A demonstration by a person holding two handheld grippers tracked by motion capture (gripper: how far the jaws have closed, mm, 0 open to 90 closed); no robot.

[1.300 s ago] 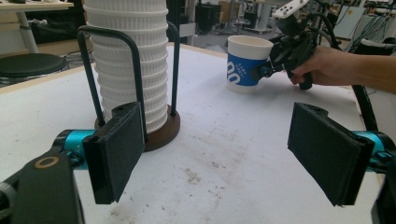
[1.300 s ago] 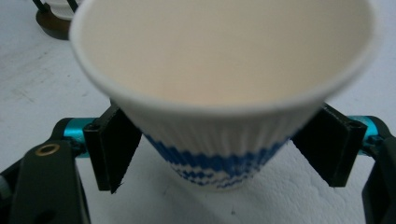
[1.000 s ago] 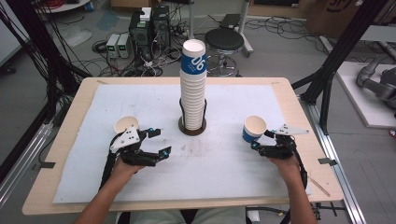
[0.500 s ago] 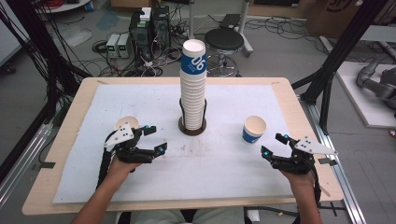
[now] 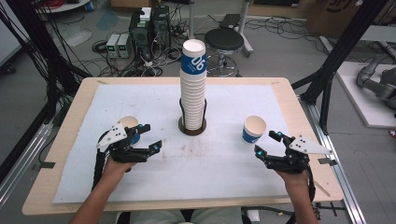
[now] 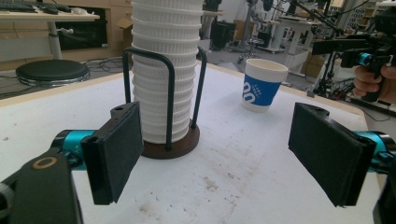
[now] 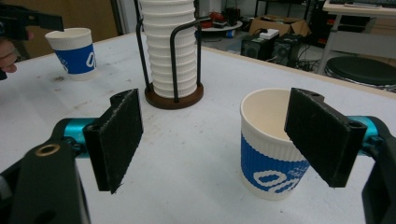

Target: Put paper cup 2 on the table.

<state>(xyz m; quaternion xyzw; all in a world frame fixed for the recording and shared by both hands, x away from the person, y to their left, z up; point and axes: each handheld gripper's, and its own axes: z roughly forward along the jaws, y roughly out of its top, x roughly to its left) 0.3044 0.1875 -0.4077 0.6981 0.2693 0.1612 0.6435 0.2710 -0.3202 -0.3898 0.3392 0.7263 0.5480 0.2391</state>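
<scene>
Standing spread and empty, the left claw [image 5: 150,138] and right claw [image 5: 268,143] each sit just beside a blue paper cup — left cup [image 5: 130,126], right cup [image 5: 253,129] — flanking the cup stack [image 5: 193,88] mid-desk [image 5: 289,93]. Both cups look set down; next likely means fetching another off the stack.

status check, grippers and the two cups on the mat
Left hand-held gripper open, empty. Right hand-held gripper open, empty. Left cup and right cup upright, apart from the jaws. Cup stack between them.

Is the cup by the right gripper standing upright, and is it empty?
Upright and empty. The cup stands on its base on the white mat, mouth up, and the right gripper view shows only bare cream wall inside.
</scene>
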